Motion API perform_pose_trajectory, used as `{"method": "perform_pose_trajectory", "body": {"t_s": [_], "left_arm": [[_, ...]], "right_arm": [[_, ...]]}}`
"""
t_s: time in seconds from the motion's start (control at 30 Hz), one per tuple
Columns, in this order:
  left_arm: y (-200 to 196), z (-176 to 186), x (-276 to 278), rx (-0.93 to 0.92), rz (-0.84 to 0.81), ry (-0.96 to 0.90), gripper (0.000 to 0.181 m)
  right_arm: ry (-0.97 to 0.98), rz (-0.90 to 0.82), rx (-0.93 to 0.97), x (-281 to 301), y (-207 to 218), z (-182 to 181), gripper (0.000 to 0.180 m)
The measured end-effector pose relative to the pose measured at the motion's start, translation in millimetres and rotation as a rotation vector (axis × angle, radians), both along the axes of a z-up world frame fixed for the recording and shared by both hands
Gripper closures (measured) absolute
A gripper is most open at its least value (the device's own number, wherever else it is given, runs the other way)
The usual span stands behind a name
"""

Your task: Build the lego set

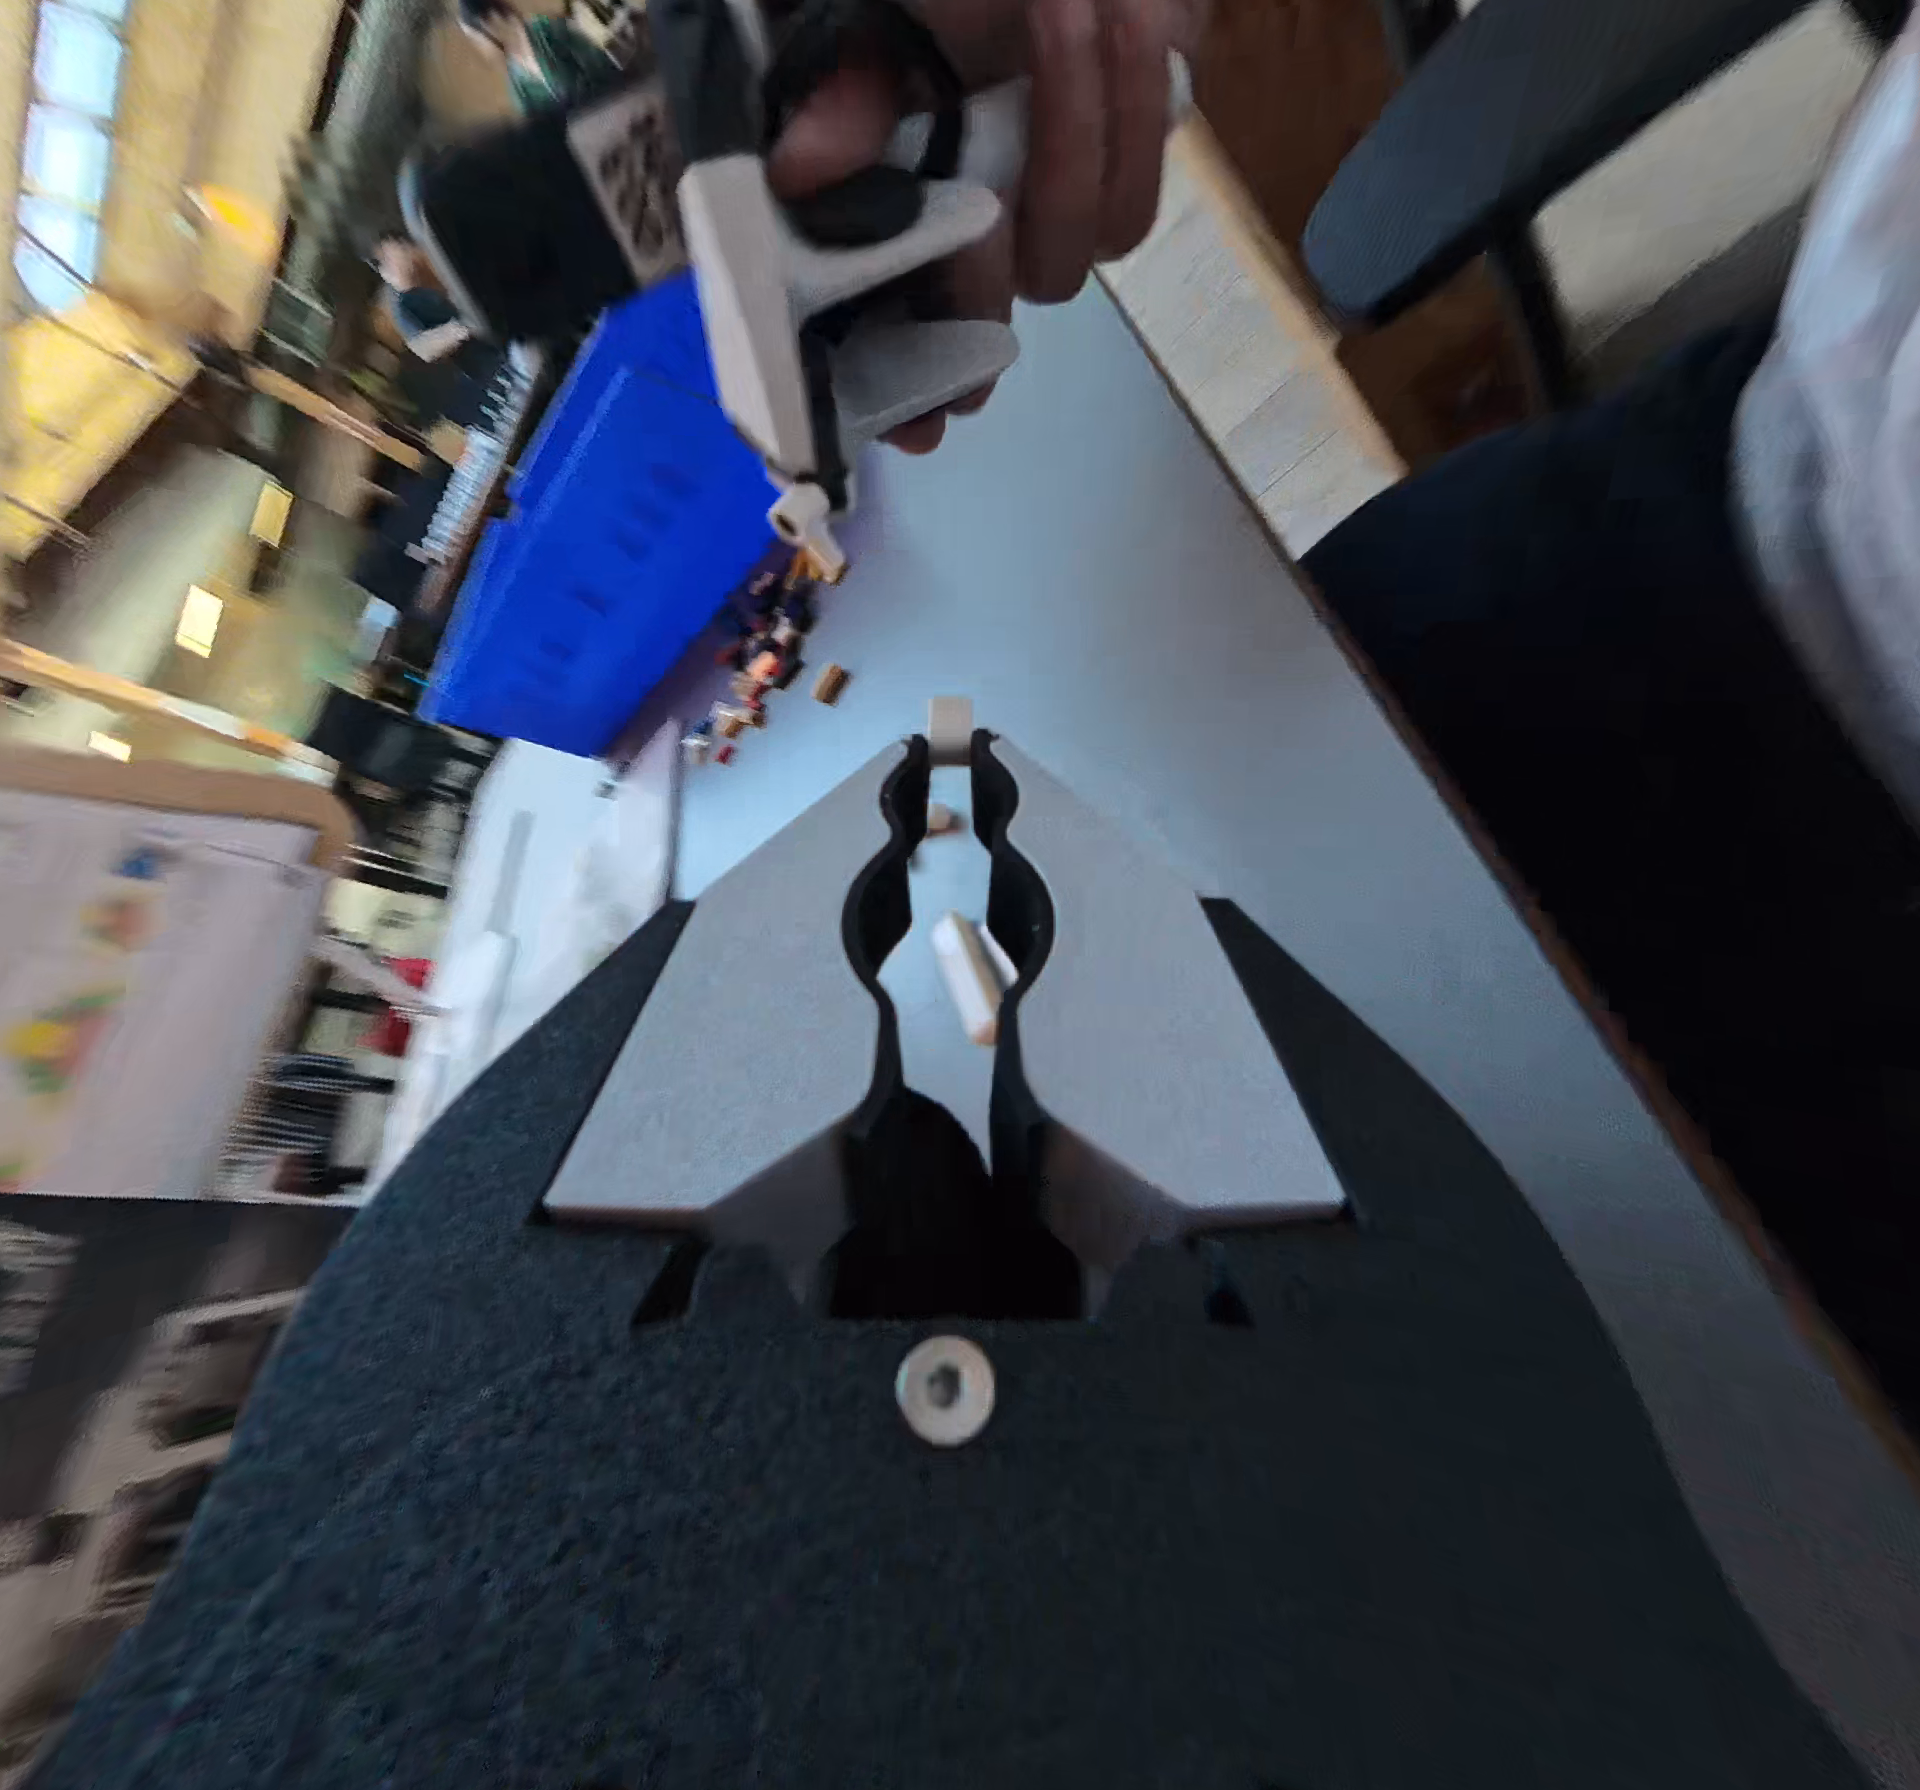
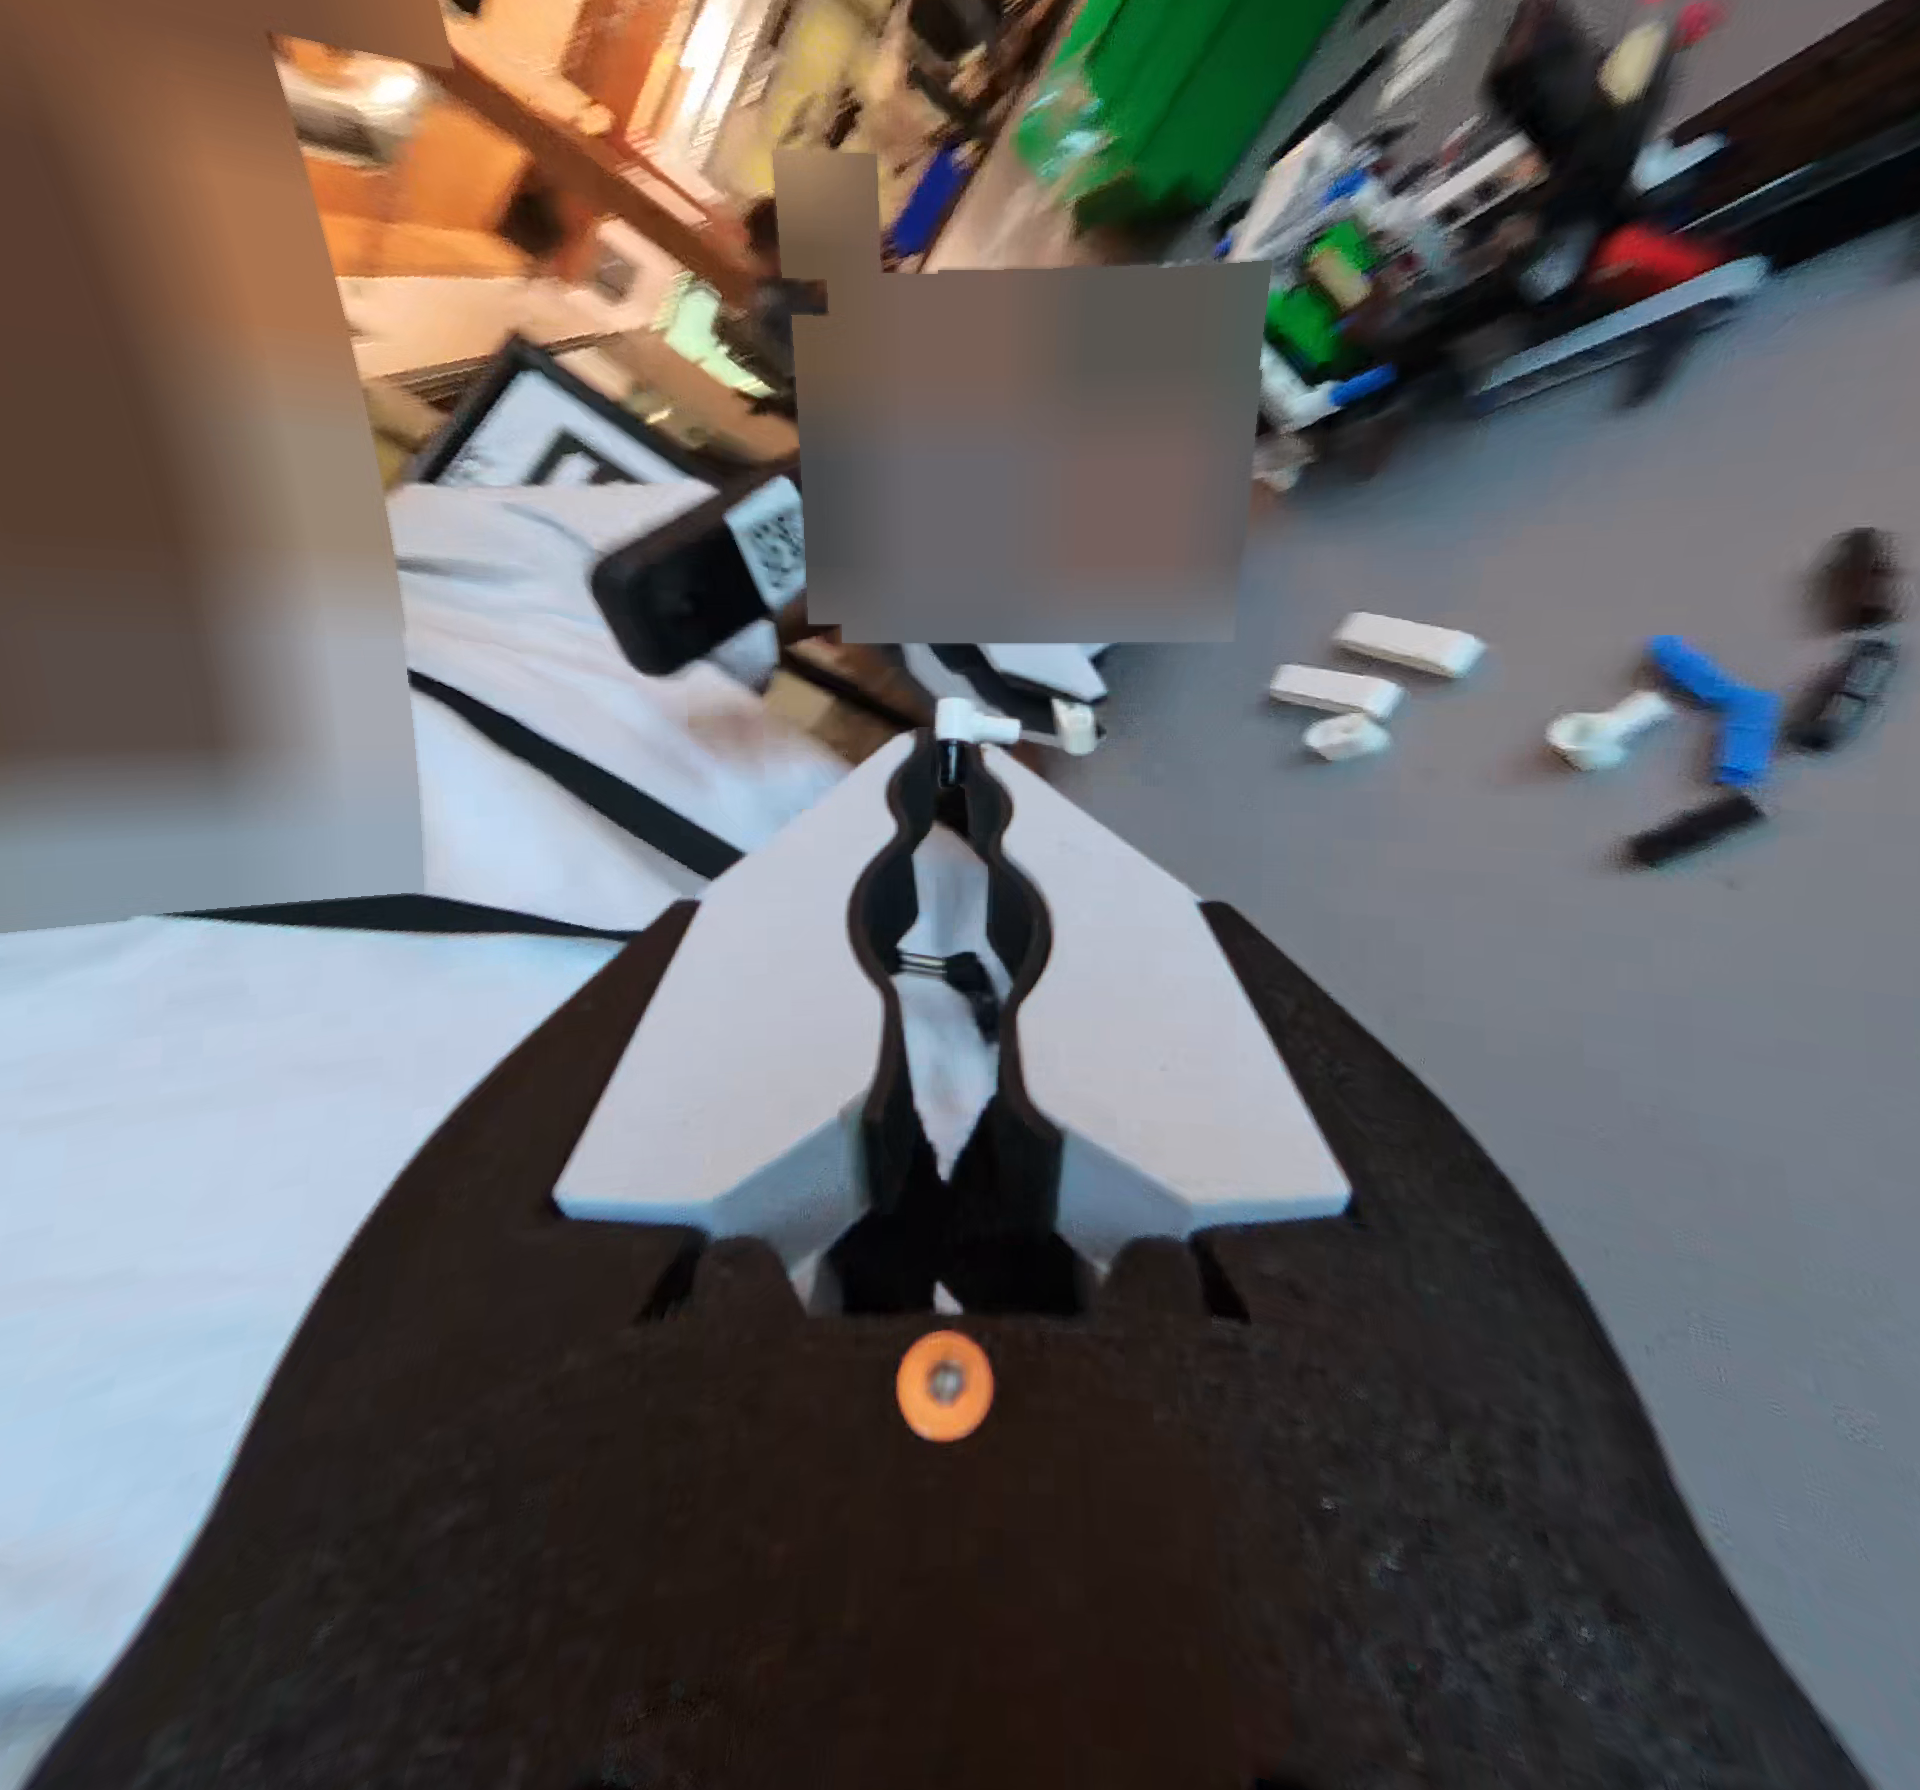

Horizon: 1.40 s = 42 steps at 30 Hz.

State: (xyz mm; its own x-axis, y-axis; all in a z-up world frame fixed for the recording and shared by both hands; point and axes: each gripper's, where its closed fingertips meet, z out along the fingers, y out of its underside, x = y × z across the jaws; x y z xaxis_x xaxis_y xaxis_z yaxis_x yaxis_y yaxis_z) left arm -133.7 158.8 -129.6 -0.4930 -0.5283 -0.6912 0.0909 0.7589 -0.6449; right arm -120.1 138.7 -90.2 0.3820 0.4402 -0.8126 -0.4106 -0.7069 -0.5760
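Left wrist view alone shows the blue bin (image 1: 613,535), the left gripper (image 1: 949,746) clamped on a white brick (image 1: 950,728), whereas blue and white pieces (image 2: 1714,706) are seen past the right gripper (image 2: 951,772), clamped on a white pin piece (image 2: 971,725).

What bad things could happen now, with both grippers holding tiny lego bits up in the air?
1. The left gripper pinches its small white piece only at the very tips, so it might slip and drop onto the table.
2. The right gripper grips a white connector by a thin black pin; a push during joining could twist it loose.
3. Both views are blurred by motion, so lining the pieces up could go wrong.
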Motion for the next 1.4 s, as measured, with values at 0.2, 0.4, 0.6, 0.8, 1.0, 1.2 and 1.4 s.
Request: {"method": "perform_pose_trajectory", "body": {"t_s": [0.2,0.4,0.6,0.8,1.0,1.2,1.4], "left_arm": [[0,15,-6,0.425,-0.006,-0.339,0.176],[3,30,-13,0.408,0.0,-0.388,0.177],[3,35,-18,0.337,-0.022,-0.365,0.177],[6,33,-18,0.329,-0.022,-0.349,0.176],[-5,29,-23,0.164,-0.089,-0.23,0.176],[-8,24,-24,-0.067,-0.135,-0.058,0.177],[-9,18,-24,-0.234,-0.159,0.079,0.176]], "right_arm": [[0.298,0.337,-0.238,-19,11,20,0.177],[0.305,0.444,-0.35,-30,16,12,0.177],[0.371,0.502,-0.389,-38,17,15,0.178],[0.394,0.503,-0.434,-37,21,11,0.178],[0.312,0.554,-0.413,-37,16,4,0.179],[0.121,0.533,-0.237,-35,17,-4,0.18],[-0.039,0.429,-0.032,-31,15,-13,0.18]]}}
